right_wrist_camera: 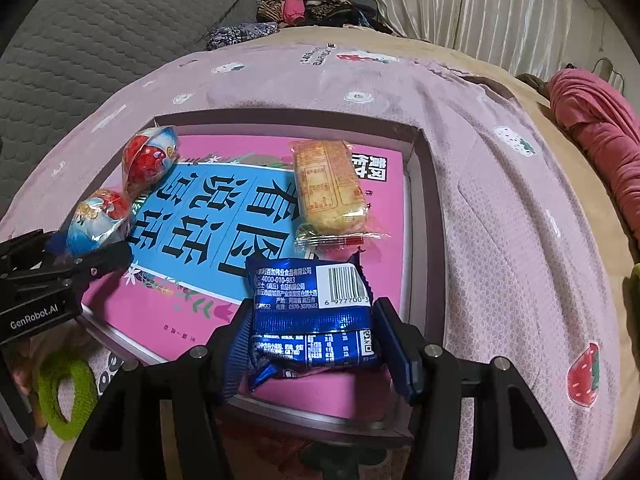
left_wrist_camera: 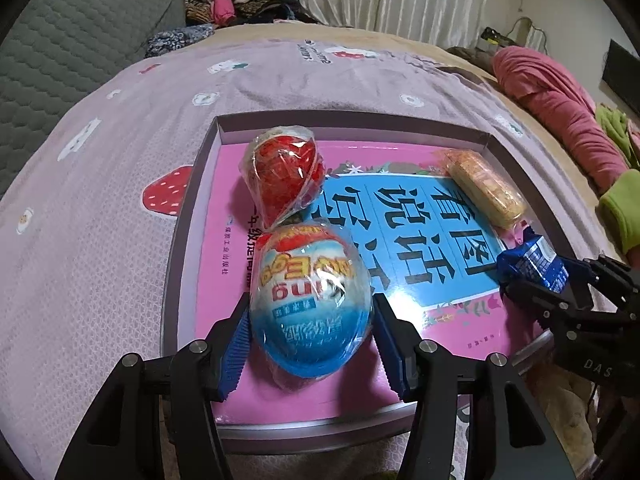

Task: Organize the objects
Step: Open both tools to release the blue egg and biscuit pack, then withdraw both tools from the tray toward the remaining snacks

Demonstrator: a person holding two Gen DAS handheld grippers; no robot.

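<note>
Blue egg (left_wrist_camera: 310, 300) sits upright in my left gripper (left_wrist_camera: 312, 344), pads clamping its sides, low over the tray (left_wrist_camera: 352, 128); my right gripper (right_wrist_camera: 312, 340) pinches the blue packet (right_wrist_camera: 312, 312) crosswise at the tray's near edge.

Tray (left_wrist_camera: 516, 168) sits on bedspread (left_wrist_camera: 100, 240) w/ book (left_wrist_camera: 420, 240) flat inside. I see two wrapped eggs on book's left side: near egg (left_wrist_camera: 310, 300) btwn left gripper (left_wrist_camera: 312, 344) pads, far egg (left_wrist_camera: 282, 172) just behind, touching. Right side: snack packet (right_wrist_camera: 316, 312) in right gripper (right_wrist_camera: 312, 344), cake bar (right_wrist_camera: 328, 188) just behind it.
</note>
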